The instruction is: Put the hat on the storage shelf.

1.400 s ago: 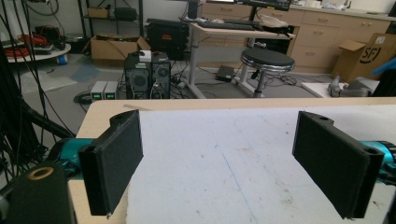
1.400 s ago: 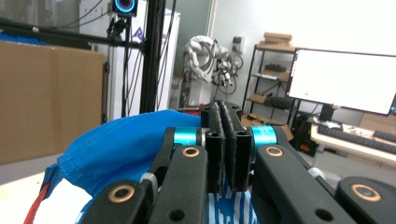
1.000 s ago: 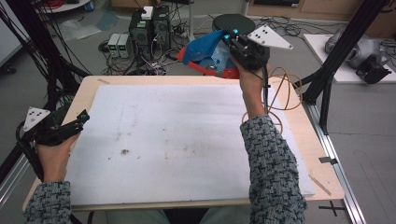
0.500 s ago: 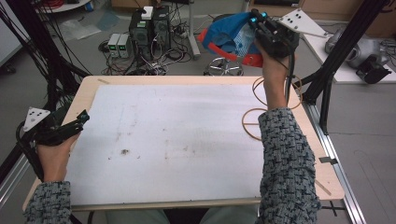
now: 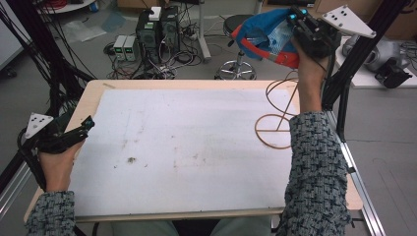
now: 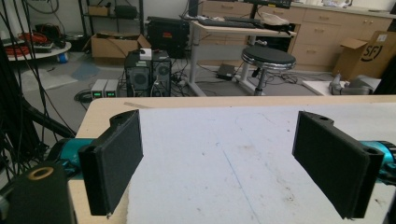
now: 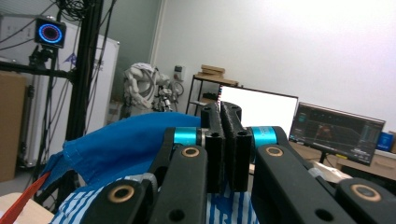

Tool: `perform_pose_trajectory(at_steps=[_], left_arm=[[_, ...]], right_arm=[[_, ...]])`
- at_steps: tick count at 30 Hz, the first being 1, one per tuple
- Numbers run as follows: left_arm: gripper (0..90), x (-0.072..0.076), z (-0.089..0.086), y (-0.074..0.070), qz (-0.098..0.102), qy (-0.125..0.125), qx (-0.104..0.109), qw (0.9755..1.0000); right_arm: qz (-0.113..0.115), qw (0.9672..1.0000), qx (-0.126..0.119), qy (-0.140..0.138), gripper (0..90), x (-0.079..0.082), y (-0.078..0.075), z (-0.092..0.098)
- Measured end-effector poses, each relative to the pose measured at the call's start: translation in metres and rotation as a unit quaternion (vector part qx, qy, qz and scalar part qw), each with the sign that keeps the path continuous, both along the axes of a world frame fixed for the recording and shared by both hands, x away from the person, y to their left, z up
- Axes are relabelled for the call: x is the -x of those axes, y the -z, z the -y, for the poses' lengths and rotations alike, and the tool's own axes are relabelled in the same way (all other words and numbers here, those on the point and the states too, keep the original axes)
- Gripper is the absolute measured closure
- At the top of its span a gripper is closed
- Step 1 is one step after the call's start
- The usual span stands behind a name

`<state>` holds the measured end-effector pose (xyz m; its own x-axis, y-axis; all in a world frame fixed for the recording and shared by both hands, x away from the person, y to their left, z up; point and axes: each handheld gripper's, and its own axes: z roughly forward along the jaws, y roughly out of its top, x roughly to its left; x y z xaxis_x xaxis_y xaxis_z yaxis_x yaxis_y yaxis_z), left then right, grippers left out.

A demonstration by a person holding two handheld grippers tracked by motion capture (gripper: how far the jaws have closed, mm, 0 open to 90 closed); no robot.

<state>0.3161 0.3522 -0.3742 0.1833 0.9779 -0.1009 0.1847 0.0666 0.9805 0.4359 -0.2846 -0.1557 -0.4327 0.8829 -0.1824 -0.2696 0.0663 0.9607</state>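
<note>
A blue cap (image 5: 268, 39) with a red brim hangs in the air beyond the table's far right corner. My right gripper (image 5: 300, 19) is shut on its fabric. In the right gripper view the jaws (image 7: 227, 109) are pressed together, and the blue cloth (image 7: 116, 140) drapes to their left and below. A thin wooden-coloured wire stand (image 5: 275, 129), with a ring base and an upright loop, rests on the white mat (image 5: 196, 147) under my right forearm. My left gripper (image 5: 81, 129) lies at the table's left edge, open and holding nothing (image 6: 219, 154).
Computer towers (image 5: 157, 24) and tangled cables sit on the floor behind the table. A round stool (image 6: 268, 58) stands behind its far edge. A black frame post (image 5: 344, 78) rises close to my right arm. Small dirt specks (image 5: 131, 160) mark the mat.
My right gripper has lifted the cap up and to the right, away from the table, uncovering the wire stand. The left gripper has not moved.
</note>
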Motion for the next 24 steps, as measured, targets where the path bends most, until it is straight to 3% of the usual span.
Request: perform_pose_trajectory(at_steps=[12, 18, 19, 24], left_arm=[[16.4, 0.0, 0.001, 0.001, -0.003, 0.001, -0.001, 1.0], [16.4, 0.0, 0.001, 0.0, -0.001, 0.0, 0.002, 1.0], [16.4, 0.0, 0.001, 0.001, -0.003, 0.0, 0.001, 1.0], [16.4, -0.001, 0.002, 0.001, -0.003, 0.0, 0.0, 1.0]], right_arm=[[-0.001, 0.9999, 0.007, 0.015, 88.0, 0.009, 0.0, 0.031], [-0.013, 0.9988, 0.044, 0.013, 87.9, 0.014, 0.009, 0.037], [-0.017, 0.998, 0.06, 0.009, 87.9, 0.016, 0.012, 0.039], [-0.016, 0.997, 0.076, 0.0, 87.9, 0.024, 0.019, 0.043]])
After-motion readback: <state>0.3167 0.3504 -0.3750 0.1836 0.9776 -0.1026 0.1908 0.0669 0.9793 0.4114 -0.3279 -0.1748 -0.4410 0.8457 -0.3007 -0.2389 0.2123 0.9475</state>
